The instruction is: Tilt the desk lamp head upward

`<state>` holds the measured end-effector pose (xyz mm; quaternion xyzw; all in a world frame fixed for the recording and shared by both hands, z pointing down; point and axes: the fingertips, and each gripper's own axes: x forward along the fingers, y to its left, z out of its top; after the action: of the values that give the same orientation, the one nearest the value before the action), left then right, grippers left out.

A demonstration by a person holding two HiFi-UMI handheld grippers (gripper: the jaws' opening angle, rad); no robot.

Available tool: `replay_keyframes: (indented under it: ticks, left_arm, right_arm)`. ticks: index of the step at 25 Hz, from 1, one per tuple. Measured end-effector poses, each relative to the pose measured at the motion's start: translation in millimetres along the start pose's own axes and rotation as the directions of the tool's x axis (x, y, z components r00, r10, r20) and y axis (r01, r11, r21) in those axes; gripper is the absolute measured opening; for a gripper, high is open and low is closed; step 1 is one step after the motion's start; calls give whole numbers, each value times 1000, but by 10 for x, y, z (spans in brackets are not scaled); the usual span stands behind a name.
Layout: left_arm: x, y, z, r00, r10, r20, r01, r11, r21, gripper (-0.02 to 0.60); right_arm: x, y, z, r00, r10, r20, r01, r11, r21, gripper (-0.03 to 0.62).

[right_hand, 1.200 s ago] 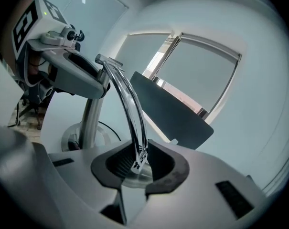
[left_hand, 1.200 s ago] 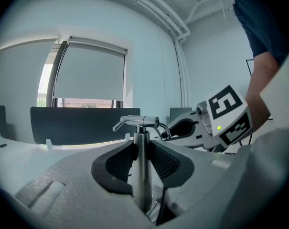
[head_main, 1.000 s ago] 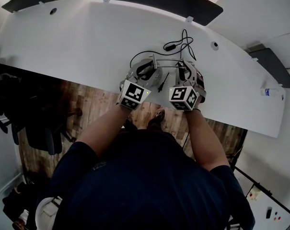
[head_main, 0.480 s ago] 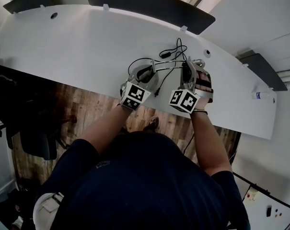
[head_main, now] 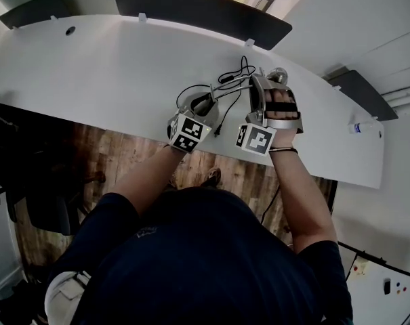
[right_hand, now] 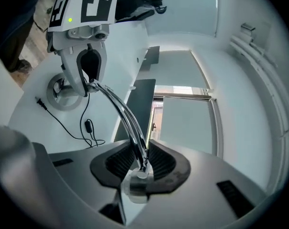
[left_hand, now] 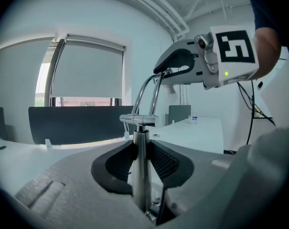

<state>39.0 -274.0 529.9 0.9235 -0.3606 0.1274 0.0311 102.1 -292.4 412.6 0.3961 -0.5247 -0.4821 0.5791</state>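
Note:
A chrome desk lamp stands on the white desk (head_main: pixel 110 59). Its round base (right_hand: pixel 63 92) sits near the front edge, and its black cable (head_main: pixel 235 73) trails behind it. My left gripper (left_hand: pixel 143 151) is shut on the upright chrome post (left_hand: pixel 142 180), and its pads touch the post on both sides. My right gripper (right_hand: pixel 140 159) holds the thin double-rod lamp arm (right_hand: pixel 120 109) just by the head joint (right_hand: pixel 134 182). Its jaws are opening, with the rods still between the pads. In the head view the left gripper (head_main: pixel 198 110) is at the base and the right gripper (head_main: pixel 269 93) is raised beside the lamp head (head_main: pixel 278 75).
A dark partition (head_main: pixel 198 9) runs along the desk's far edge. A small clear bottle (head_main: pixel 359 126) lies at the far right of the desk. The wooden floor (head_main: pixel 123 154) and the person's arms are below the front edge.
My right gripper has swung up and away from the person, carrying the lamp arm and head higher. The left gripper has stayed on the post.

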Motion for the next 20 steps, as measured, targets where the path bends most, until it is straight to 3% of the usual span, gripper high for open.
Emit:
replay_keyframes:
  ticks: [4,9,15,20]
  left_arm:
    - [11,-23,-13,1000,-1,-11,1,1000,4,110]
    - [48,-3,-24,1000,4,-21,-4,1000,15,110]
    - [32,-26,-87,997,-41,-66,48,993,108,112]
    - [-148,3,-24,997,-51,-55,58,989,133,133]
  right_arm:
    - [-65,-115,104,1000,-12,6,13,998,-58,101]
    - [-23,-68,96,1000,-2,4,2,1000,-30,103]
    - [-100,-64,108,1000,7,19,-7,999,-31,134]
    - [-291,-22,60,1000,15,21,-16,998,61,184]
